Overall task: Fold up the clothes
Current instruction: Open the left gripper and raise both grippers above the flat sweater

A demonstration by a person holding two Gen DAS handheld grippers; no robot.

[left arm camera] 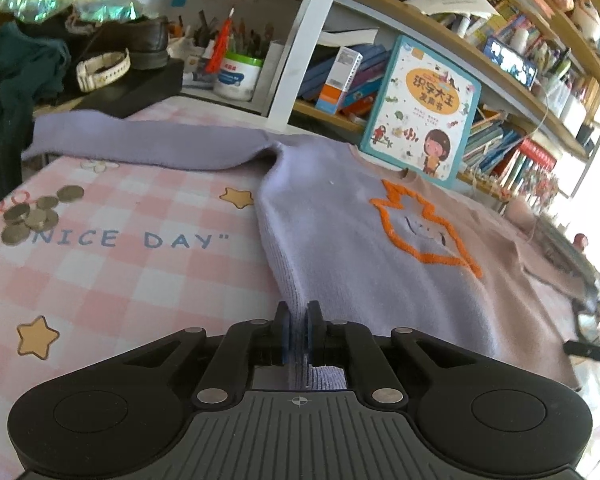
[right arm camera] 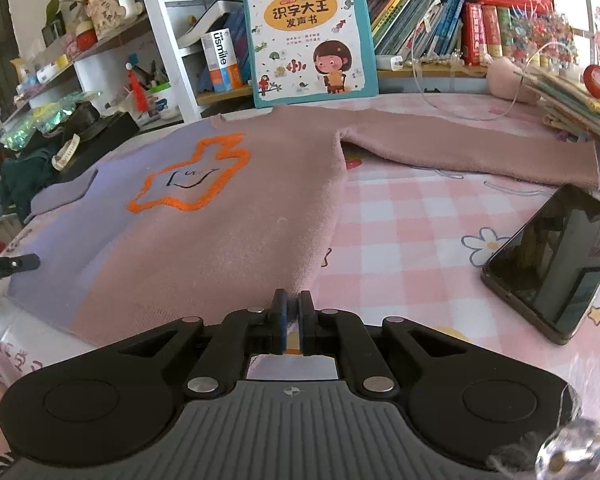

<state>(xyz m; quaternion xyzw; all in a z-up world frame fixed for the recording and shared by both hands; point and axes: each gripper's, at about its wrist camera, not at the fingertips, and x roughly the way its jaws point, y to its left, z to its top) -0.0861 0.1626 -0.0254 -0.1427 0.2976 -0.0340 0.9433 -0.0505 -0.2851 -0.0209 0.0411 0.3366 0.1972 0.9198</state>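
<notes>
The sweater (left arm camera: 360,248) lies flat ahead of both grippers. The left gripper (left arm camera: 298,320) pinches its hem corner; the right gripper (right arm camera: 293,312) looks closed, seemingly on the opposite corner. Soft, light knit will sag, so hem corners suit lifting.

1. Left wrist view: set low at the near edge of the checked tablecloth (left arm camera: 112,280), close over the left gripper (left arm camera: 298,334); it faces the far shelves, tilted, toward the sweater (left arm camera: 360,264) and its left sleeve.
2. Right wrist view: same low, close stance behind the right gripper (right arm camera: 293,322) at the near edge, facing the far edge squarely.
3. Shared ground: the sweater's orange outline motif (left arm camera: 422,226), the picture book (left arm camera: 422,108) standing at the far edge, and the bookshelves (left arm camera: 500,80).
</notes>
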